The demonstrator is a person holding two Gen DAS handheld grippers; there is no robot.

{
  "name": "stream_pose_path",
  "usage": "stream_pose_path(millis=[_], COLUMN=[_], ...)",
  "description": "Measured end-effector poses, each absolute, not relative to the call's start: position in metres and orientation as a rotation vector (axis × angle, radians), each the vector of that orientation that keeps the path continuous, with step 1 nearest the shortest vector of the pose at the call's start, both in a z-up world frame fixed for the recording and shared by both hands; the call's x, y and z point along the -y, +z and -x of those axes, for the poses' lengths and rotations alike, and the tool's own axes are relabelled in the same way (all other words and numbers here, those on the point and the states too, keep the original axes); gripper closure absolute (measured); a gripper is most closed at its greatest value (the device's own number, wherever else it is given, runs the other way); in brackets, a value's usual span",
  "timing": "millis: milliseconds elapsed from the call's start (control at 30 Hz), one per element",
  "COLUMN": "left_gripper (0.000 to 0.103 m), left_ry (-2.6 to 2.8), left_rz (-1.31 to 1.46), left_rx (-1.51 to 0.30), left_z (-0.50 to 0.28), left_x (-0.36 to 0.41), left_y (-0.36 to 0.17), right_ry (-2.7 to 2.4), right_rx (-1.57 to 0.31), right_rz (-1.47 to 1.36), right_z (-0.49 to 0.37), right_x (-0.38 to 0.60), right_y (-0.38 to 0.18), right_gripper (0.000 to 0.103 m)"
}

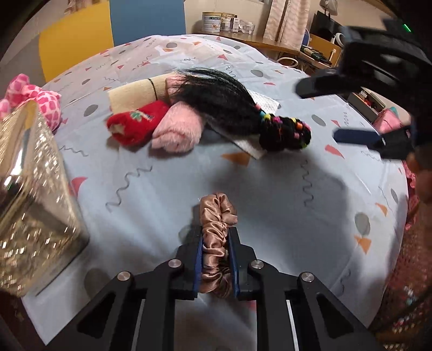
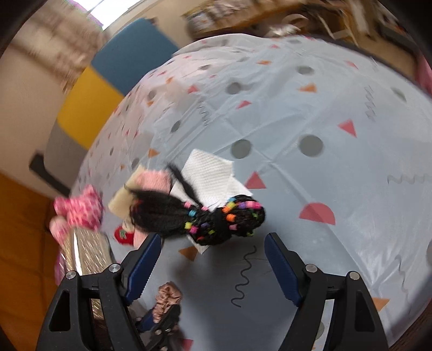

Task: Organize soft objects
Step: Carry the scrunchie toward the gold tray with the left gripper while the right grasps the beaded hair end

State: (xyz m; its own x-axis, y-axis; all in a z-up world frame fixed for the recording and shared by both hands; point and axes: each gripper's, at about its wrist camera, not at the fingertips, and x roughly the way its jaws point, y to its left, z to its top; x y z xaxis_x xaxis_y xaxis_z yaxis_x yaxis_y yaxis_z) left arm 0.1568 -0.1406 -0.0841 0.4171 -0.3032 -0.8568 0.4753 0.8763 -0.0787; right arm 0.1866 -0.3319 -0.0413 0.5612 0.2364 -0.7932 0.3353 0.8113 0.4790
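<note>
My left gripper is shut on a bronze satin scrunchie and holds it just above the patterned tablecloth; the scrunchie also shows in the right wrist view. My right gripper is open and empty, above the cloth just short of the black hairpiece with coloured beads. In the left wrist view the right gripper hangs at the upper right, beyond the hairpiece. A red sock, a pink fluffy item and a beige cloth lie beside the hair.
A shiny glittery box stands at the left, also seen in the right wrist view. A pink spotted plush lies behind it. White paper tissue lies under the hairpiece. Shelves with clutter stand beyond the table.
</note>
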Motion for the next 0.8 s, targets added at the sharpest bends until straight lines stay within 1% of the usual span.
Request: stream_pose_path(millis=[200,300,333,367,400,467,567,667,800], left_gripper=[0.086,0.087,0.088,0.088,0.089,0.089,0.089,0.089,0.089], left_ry=[-0.5,-0.496,-0.494,-0.492,-0.491,-0.51,-0.536,-0.557,-0.534], left_rz=[-0.164,-0.158,-0.157,-0.157,-0.153,-0.143,-0.15,-0.117,-0.056], left_rx=[-1.011,-1.011,-1.011,-1.011,-1.014,-1.021,-0.991,-0.942,-0.903], left_z=[-0.141,-0.138,-0.138,-0.137,-0.136,-0.138,-0.133,-0.137,-0.165], left_x=[0.121,0.119,0.119,0.119,0.118,0.119,0.122,0.122,0.115], left_y=[-0.085,-0.085,-0.085,-0.084,-0.084,-0.082,-0.066,-0.038,-0.001], right_ry=[-0.022,-0.009,-0.012,-0.028,-0.05,-0.041,-0.035,-0.039,-0.036], right_rx=[-1.038,-1.085,-1.112,-1.128,-1.13,-1.105,-1.107,-1.107,-1.1], right_rz=[-0.255,-0.09,-0.063,-0.061,-0.043,-0.04,-0.023,-0.014,-0.029], right_z=[-0.212,-0.23,-0.235,-0.238,-0.238,-0.236,-0.235,-0.237,-0.237], right_x=[0.285,0.272,0.272,0.275,0.276,0.279,0.278,0.275,0.275], right_y=[-0.034,-0.049,-0.059,-0.066,-0.07,-0.068,-0.07,-0.071,-0.069], right_gripper=[0.023,0.023,0.026,0.036,0.042,0.049,0.05,0.05,0.05])
